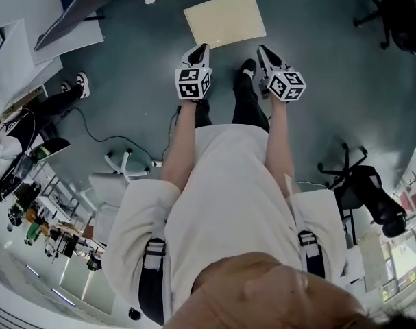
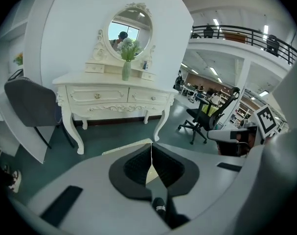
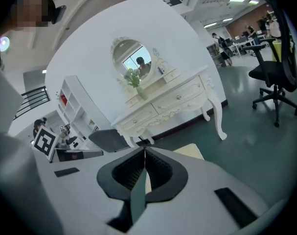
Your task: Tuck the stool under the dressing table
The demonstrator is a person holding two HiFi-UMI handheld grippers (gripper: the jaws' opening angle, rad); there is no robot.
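Note:
The stool has a flat cream square top and stands on the grey-green floor just ahead of both grippers. My left gripper and right gripper are held side by side a little short of its near edge, both shut and empty. In the left gripper view the shut jaws point at the white dressing table with its oval mirror, and the stool's edge peeks out behind them. In the right gripper view the gripper aims at the same table, with the stool low at the right.
A grey chair stands left of the dressing table. Black office chairs stand at the right and near the person's side. A cable and a white chair base lie on the floor at the left.

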